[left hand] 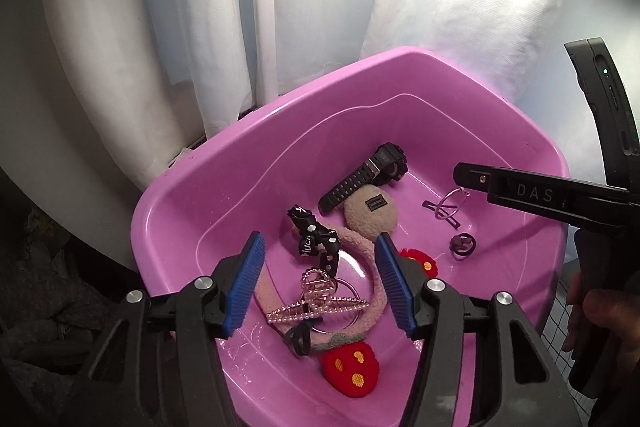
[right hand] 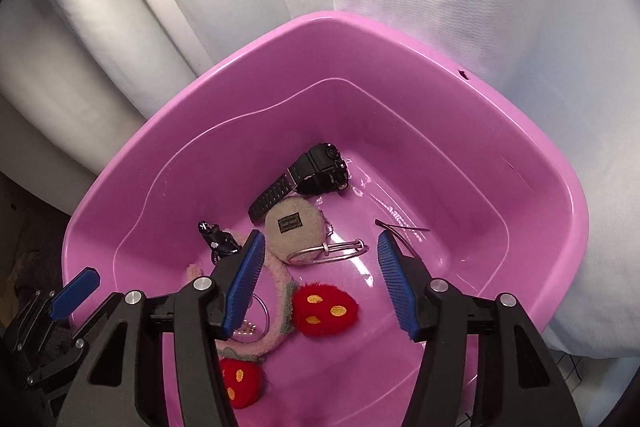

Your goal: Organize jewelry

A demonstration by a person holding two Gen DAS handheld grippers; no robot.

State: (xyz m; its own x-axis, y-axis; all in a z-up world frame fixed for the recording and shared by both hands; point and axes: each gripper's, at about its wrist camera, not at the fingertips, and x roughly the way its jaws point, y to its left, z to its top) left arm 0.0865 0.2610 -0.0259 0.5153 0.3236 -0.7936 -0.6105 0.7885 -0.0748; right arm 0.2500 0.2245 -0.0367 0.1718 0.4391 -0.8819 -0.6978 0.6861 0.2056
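A pink plastic basin [left hand: 224,163] holds the jewelry. In it lie a black watch [left hand: 368,179], a beige fuzzy pouch [left hand: 370,213], a black printed ribbon [left hand: 316,243], a rose-gold claw clip [left hand: 316,287] and a pink fuzzy headband with red strawberries [left hand: 350,373]. My left gripper [left hand: 320,283] hangs open over the claw clip, touching nothing. My right gripper [right hand: 320,283] is open above a silver bangle [right hand: 328,251] and a red strawberry [right hand: 324,309]; nothing is between its pads. The watch [right hand: 316,171] lies farther back.
Thin dark hair pins [right hand: 400,227] and a small dark ring [left hand: 462,245] lie at the basin's right. White curtains [left hand: 200,27] hang behind the basin. A hand [left hand: 600,319] holds the right tool at the right edge. A blue pad [right hand: 76,293] of the left gripper shows at lower left.
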